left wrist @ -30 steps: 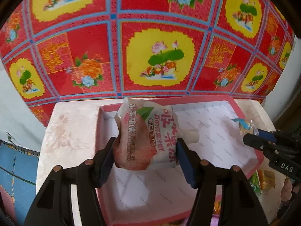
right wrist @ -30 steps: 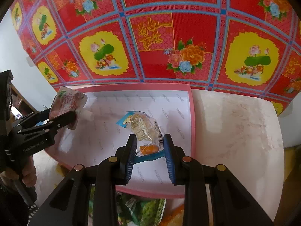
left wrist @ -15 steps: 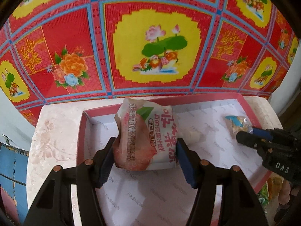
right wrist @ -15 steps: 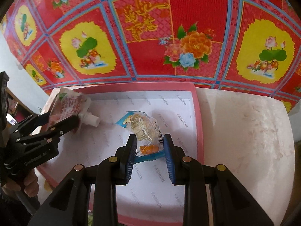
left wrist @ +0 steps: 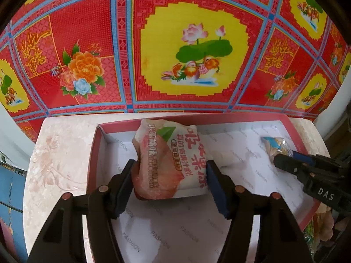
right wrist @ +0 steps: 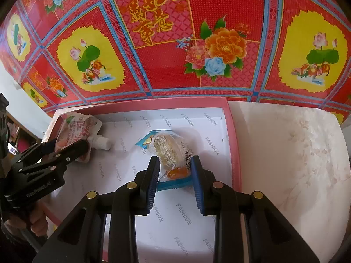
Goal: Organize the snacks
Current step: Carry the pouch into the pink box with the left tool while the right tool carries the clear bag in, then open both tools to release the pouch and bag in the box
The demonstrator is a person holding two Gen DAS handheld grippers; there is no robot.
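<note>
Pink-rimmed tray (left wrist: 296, 140): a jelly pouch (left wrist: 169, 162) is being released inside it as the left hand-held gripper (left wrist: 170, 184) opens; the right hand-held gripper (right wrist: 174, 175), clamped on a clear-wrapped snack (right wrist: 169, 151), should be lowered beside it and eased apart.

Pale marbled bench (right wrist: 285, 153); pink-rimmed box lid (right wrist: 233, 144), white FASHION-printed lining, sits flat on it near back edge.

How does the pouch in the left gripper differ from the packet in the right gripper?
The jelly pouch is opaque, pink and white, with a white spout; the snack packet is clear with blue ends, its contents visible. The pouch is the bigger, so the left gripper stands wider than the right gripper. The left's jaws are opening. Both are over the pink box.
</note>
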